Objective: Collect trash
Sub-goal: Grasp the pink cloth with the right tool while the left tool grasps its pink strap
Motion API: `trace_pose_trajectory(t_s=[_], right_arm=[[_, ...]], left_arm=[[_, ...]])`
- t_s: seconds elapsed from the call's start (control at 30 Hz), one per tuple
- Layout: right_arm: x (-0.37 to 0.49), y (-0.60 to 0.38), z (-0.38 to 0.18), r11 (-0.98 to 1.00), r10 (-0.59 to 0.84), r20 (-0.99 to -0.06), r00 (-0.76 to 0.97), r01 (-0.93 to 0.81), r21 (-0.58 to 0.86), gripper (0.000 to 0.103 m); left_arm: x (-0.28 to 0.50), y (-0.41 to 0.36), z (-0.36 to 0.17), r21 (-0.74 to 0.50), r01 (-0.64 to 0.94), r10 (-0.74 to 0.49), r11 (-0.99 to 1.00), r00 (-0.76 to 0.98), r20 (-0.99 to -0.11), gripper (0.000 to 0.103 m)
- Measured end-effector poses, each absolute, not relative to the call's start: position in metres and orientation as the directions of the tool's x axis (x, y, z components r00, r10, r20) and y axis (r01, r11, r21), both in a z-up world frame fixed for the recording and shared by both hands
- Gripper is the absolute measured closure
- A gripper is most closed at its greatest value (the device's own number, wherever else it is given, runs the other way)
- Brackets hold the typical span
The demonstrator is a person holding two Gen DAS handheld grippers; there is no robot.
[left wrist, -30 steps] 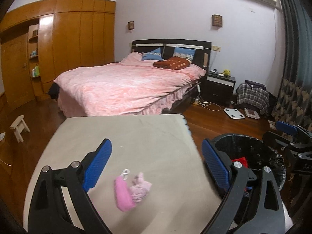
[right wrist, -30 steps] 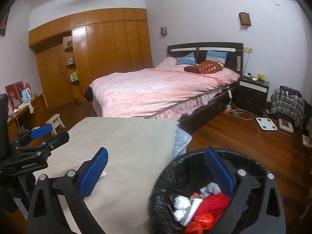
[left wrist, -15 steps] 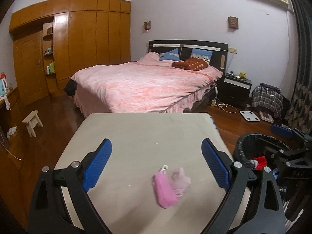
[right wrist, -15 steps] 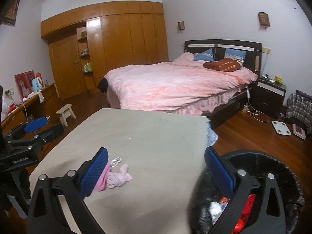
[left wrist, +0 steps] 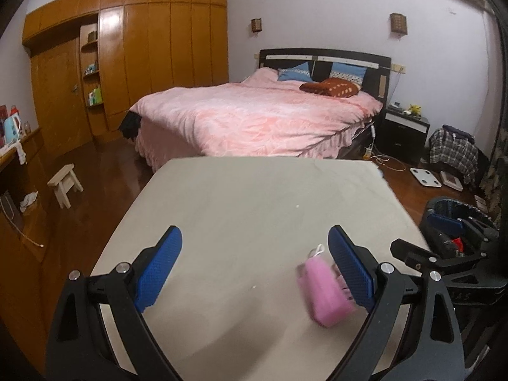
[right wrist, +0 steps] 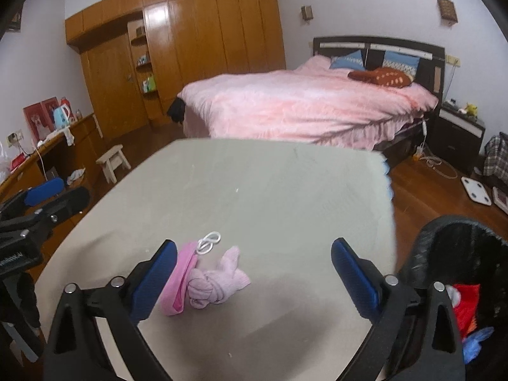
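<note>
A bright pink pouch-like piece (right wrist: 179, 281) with a white loop (right wrist: 208, 243) lies on the beige table (right wrist: 270, 187), touching a knotted pale pink cloth (right wrist: 219, 282). My right gripper (right wrist: 254, 281) is open above the table, and the pink piece sits just by its left finger. In the left wrist view the pink piece (left wrist: 324, 290) lies close inside the right finger of my open left gripper (left wrist: 254, 268). Nothing is held by either one. The black-lined trash bin (right wrist: 457, 254) stands off the table's right edge with red trash (right wrist: 465, 303) inside.
Beyond the table (left wrist: 254, 197) stands a bed with a pink cover (left wrist: 260, 117). A small wooden stool (left wrist: 65, 184) is on the floor at left, and a wooden wardrobe (left wrist: 152, 50) lines the far wall. A scale (left wrist: 425, 176) and plaid bag (left wrist: 454, 152) lie at right.
Both views have swung left: the bin has slid to the right edge, and the pink pieces now sit near the right gripper's left finger and the left gripper's right finger.
</note>
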State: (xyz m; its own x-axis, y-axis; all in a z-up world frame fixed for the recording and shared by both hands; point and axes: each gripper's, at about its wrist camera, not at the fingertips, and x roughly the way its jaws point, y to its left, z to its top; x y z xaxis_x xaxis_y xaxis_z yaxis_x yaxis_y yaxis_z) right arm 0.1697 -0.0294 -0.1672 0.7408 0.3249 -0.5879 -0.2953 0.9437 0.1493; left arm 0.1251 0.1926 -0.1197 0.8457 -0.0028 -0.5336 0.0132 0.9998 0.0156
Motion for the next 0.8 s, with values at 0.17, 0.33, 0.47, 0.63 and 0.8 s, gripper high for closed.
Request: trace_pose_trajectory(t_s=[0.17,0.33,0.47,0.63,0.8], right_arm=[[0.179,-0.019,-0.183,0.940,0.330,-0.621,0.711,-0.309,0.146,0.015],[0.186,-0.011,-0.199,0.931,0.345,-0.665,0.662,-0.333,0.151,0.026],[0.185,-0.005,-0.209,0.922,0.361,-0.685,0.633,-0.352,0.161,0.029],[0.187,0.002,-0.209,0.911,0.385,-0.695,0.607,-0.369,0.182,0.030],[0.183,0.012,-0.211,0.900,0.403,-0.705,0.584,-0.395,0.187,0.030]], left_arm=[[0.131,0.201,-0.131,0.018,0.001,0.008,1.000,0.837,-0.547,0.012],[0.137,0.204,-0.140,0.013,-0.006,0.012,1.000,0.825,-0.564,0.012],[0.140,0.209,-0.145,0.007,-0.016,0.017,1.000,0.818,-0.575,0.012],[0.142,0.210,-0.149,0.005,-0.017,0.016,1.000,0.813,-0.582,0.012],[0.142,0.212,-0.152,0.000,-0.022,0.018,1.000,0.809,-0.587,0.012]])
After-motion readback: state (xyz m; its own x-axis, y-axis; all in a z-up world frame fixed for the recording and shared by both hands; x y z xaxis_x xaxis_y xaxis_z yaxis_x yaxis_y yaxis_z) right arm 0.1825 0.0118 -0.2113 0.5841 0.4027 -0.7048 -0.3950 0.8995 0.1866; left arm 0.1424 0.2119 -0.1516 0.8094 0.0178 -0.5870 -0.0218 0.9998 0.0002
